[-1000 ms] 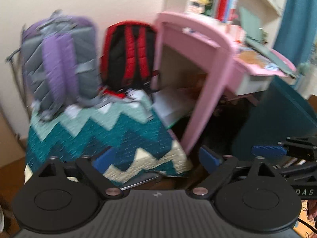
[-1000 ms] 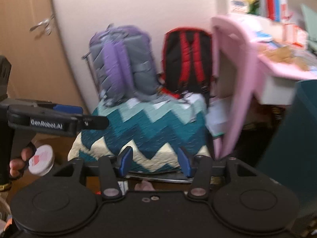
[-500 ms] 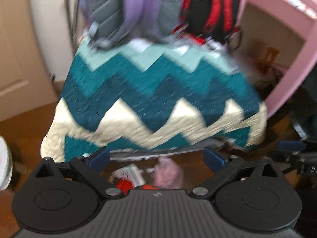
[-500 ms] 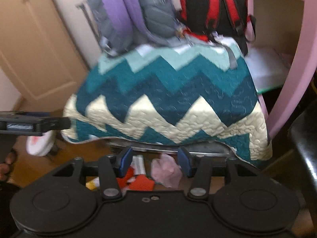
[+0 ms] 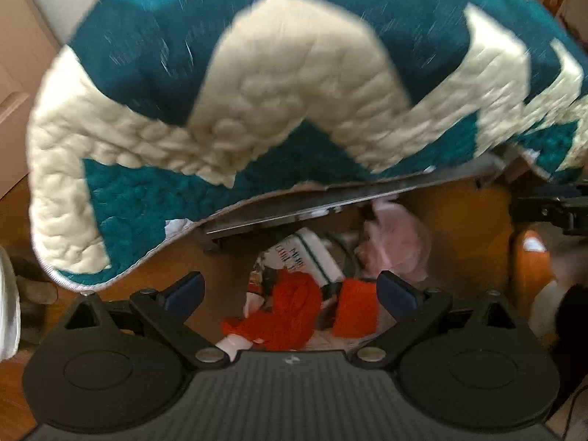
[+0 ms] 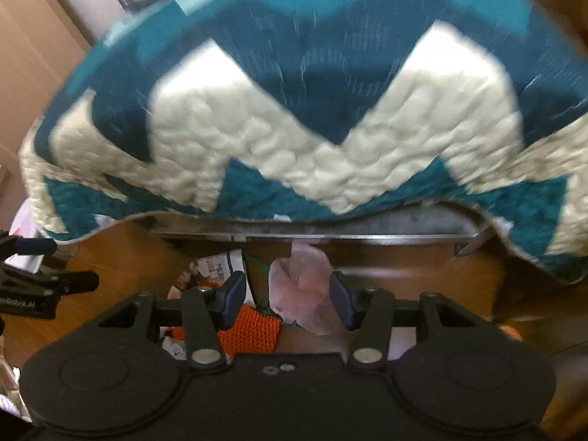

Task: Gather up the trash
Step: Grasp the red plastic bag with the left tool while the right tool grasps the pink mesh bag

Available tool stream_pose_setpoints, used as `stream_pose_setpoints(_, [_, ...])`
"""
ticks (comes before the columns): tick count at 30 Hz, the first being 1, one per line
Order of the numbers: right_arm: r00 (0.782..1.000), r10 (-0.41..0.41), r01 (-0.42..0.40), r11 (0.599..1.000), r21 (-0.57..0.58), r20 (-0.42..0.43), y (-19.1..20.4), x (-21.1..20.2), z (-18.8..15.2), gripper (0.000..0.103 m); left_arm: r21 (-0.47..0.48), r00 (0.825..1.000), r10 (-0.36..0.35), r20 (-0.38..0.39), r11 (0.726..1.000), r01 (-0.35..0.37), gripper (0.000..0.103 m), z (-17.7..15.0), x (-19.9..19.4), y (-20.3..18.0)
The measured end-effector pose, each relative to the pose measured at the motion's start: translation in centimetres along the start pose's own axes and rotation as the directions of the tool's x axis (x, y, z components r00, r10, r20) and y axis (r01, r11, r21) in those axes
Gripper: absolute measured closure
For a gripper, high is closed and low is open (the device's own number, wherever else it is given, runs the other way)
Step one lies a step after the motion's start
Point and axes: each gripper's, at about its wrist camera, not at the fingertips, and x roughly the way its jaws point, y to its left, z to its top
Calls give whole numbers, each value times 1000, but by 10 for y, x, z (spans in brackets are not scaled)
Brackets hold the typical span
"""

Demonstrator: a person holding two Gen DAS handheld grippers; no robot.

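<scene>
Two claws over one litter pile on the floor, just under the quilt (image 5: 257, 92) hem and metal frame rail (image 6: 330, 229). Left claw (image 5: 290, 290): wide open, empty; red knit piece (image 5: 290, 316) and white carton (image 5: 312, 257) sit between its fingers, pink wad (image 5: 397, 235) ahead-right. Right claw (image 6: 288, 296): partly open, empty, fingers either side of the pink wad (image 6: 301, 283), no contact visible; orange knit (image 6: 250, 329) just left of its left finger. Step looks like approach, pre-grasp. Next: lower, close on wad, clear the rail. Count: one wad, one carton; knit pieces one or two, blurred.
</scene>
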Motion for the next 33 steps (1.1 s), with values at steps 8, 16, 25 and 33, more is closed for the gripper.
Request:
stream_pose_setpoints(8, [996,-24,30,997,70,-91,-14,98,3,52,3,990,-29,-136,1000,30,3,-12,91,9])
stream_pose_setpoints(16, [985,-63,76,994,75,-159,-16,170,-4,52,-17,973,-81,-214,997,80,3,-33,164,9])
stream_pose_setpoints(25, [974,-69,88,993,80,-214,-23,218,-14,52,-70,956,-117,-269,992,102,4,-45,219,11])
stream_pose_setpoints(33, [964,-65,92,991,93,-256,-26,246,-21,53,-102,941,-146,-304,987,120,36,-49,246,8])
